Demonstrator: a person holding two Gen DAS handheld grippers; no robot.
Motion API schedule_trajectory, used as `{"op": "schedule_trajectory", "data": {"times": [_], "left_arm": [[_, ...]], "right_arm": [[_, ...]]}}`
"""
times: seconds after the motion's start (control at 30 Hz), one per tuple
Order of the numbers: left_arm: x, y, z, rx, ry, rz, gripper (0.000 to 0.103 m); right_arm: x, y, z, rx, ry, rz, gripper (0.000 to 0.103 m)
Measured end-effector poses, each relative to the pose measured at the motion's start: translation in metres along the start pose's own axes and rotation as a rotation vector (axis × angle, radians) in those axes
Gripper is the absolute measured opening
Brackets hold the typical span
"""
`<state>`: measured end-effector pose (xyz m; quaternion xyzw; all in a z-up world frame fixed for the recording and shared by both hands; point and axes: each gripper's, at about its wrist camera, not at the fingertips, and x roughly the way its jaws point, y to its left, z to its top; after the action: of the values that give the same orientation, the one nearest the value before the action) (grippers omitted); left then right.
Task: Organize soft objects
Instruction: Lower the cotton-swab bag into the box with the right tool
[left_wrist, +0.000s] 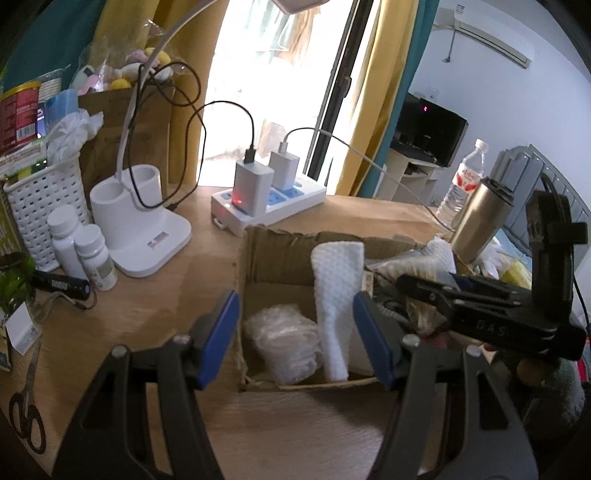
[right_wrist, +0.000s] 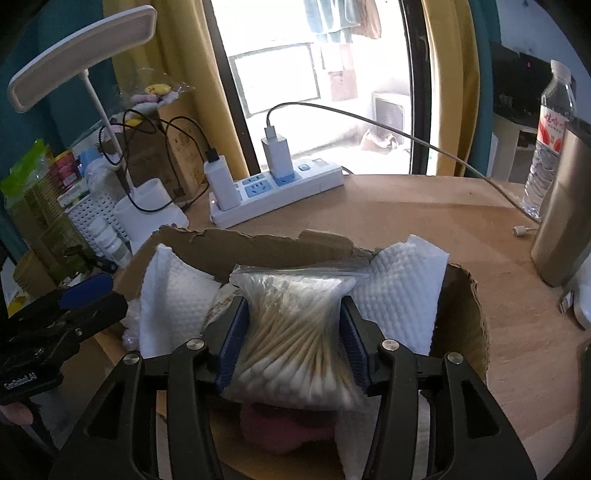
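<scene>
A torn cardboard box (left_wrist: 273, 258) sits on the wooden desk. In the left wrist view it holds a rolled white textured cloth (left_wrist: 336, 295) and a clear plastic-wrapped bundle (left_wrist: 284, 343). My left gripper (left_wrist: 295, 339) is open and empty, just in front of the box. My right gripper (right_wrist: 293, 343) is shut on a clear bag of cotton swabs (right_wrist: 291, 332) and holds it over the box (right_wrist: 465, 317), between two white cloths (right_wrist: 173, 299) (right_wrist: 399, 295). A pink soft object (right_wrist: 280, 428) lies below the bag. The right gripper also shows in the left wrist view (left_wrist: 480, 306).
A white power strip (left_wrist: 269, 203) with chargers and cables lies behind the box. A white lamp base (left_wrist: 144, 229), pill bottles (left_wrist: 94, 258) and a white basket (left_wrist: 48, 206) stand left. A steel flask (left_wrist: 484, 218) and water bottle (left_wrist: 463, 184) stand right. Scissors (left_wrist: 26, 413) lie front left.
</scene>
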<state>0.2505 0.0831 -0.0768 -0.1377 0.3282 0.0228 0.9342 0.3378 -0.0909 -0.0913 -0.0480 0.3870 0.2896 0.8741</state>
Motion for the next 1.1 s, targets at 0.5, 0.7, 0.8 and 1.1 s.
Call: {"op": "schedule_trajectory", "data": {"times": [0.5,0.7,0.8,1.1], "left_arm": [[-0.01,-0.005,0.003,0.009,-0.023,-0.009,0.066],[-0.023,-0.009,0.002,0.016,-0.044,-0.015,0.066],[-0.031,-0.01,0.001,0.018,-0.052,-0.012,0.066],[-0.055,-0.017,-0.004,0.027,-0.082,-0.014,0.066]], "right_arm": [[-0.016,0.001,0.0,0.003,-0.017,-0.026,0.065],[-0.032,0.006,-0.001,0.005,-0.045,-0.031,0.065],[-0.04,0.009,-0.003,-0.002,-0.055,-0.029,0.065],[-0.066,0.015,-0.012,-0.01,-0.088,-0.033,0.066]]}}
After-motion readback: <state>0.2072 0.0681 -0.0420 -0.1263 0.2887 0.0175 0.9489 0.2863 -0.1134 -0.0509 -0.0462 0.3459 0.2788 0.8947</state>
